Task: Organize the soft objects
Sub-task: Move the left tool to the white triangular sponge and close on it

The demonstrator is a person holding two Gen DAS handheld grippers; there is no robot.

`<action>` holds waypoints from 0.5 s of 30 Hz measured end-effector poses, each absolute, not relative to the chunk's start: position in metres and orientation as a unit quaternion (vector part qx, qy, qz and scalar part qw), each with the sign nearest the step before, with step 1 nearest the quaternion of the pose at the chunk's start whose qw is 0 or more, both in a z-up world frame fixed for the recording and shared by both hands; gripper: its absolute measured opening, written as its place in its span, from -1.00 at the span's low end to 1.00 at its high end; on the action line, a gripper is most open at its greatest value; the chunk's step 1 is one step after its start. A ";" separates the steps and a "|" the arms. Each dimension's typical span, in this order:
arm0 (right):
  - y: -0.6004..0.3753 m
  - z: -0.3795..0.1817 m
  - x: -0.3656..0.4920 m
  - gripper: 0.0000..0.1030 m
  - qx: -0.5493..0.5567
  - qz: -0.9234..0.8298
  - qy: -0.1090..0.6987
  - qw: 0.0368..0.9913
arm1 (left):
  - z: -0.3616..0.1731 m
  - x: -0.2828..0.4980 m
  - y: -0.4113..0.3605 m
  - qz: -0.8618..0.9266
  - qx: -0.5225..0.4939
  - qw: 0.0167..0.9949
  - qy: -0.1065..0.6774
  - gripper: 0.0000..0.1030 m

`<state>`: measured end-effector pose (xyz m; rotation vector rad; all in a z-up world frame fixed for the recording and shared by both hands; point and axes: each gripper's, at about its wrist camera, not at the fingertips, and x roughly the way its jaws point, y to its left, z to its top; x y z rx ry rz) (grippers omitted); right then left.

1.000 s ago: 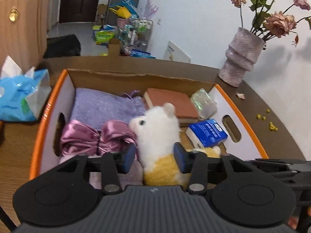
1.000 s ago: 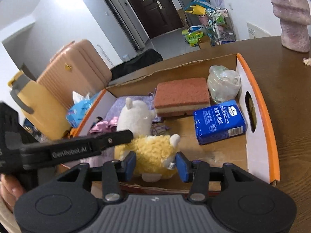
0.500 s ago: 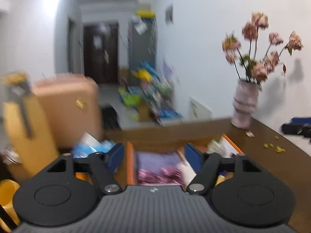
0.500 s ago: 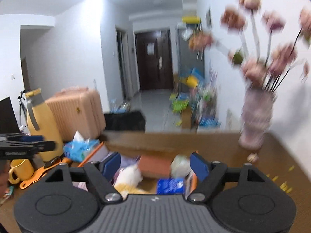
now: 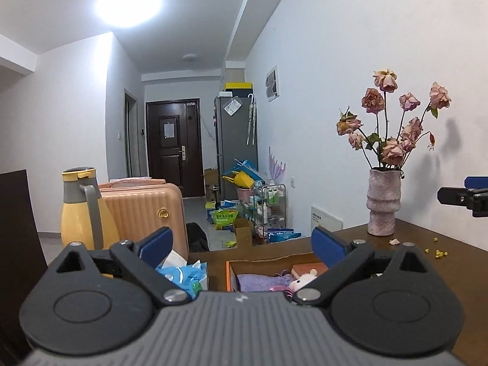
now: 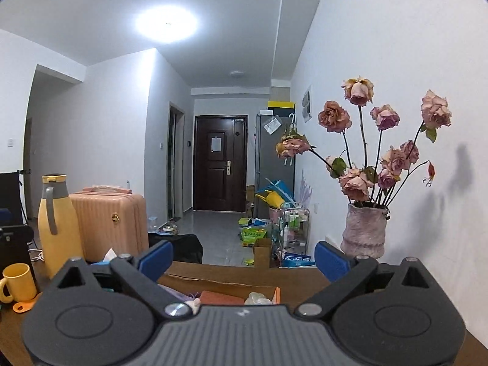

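The left gripper (image 5: pixel 242 242) and the right gripper (image 6: pixel 244 256) both point almost level down the room, and the jaws of each have just been opening; they now stand spread wide with nothing between them. The task's things sit low, at about six o'clock from either pair of jaws, inside the cardboard box (image 5: pixel 231 270) on the table (image 5: pixel 427 277). In the left wrist view the box shows just under the jaw line, slightly toward the five o'clock side, with a purple towel (image 5: pixel 259 280) and the head of a white plush toy (image 5: pixel 305 279) peeking over the gripper body, and an orange sponge (image 5: pixel 306 270) behind them. In the right wrist view only the far end of the box appears, with that sponge and a clear plastic bag (image 6: pixel 257 298) at six o'clock. My judgement is that either gripper would have to tip steeply downward before reaching anything, and the left one looks marginally better placed over the plush toy. A blue tissue pack (image 5: pixel 183 276) lies outside the box at its nine o'clock side.
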<state>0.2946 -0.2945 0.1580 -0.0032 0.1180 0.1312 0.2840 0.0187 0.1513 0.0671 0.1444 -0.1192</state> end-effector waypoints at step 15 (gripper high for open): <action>-0.264 0.056 0.139 0.94 -0.001 0.137 0.059 0.989 | 0.039 0.169 0.045 -0.034 -0.052 0.985 0.159 0.99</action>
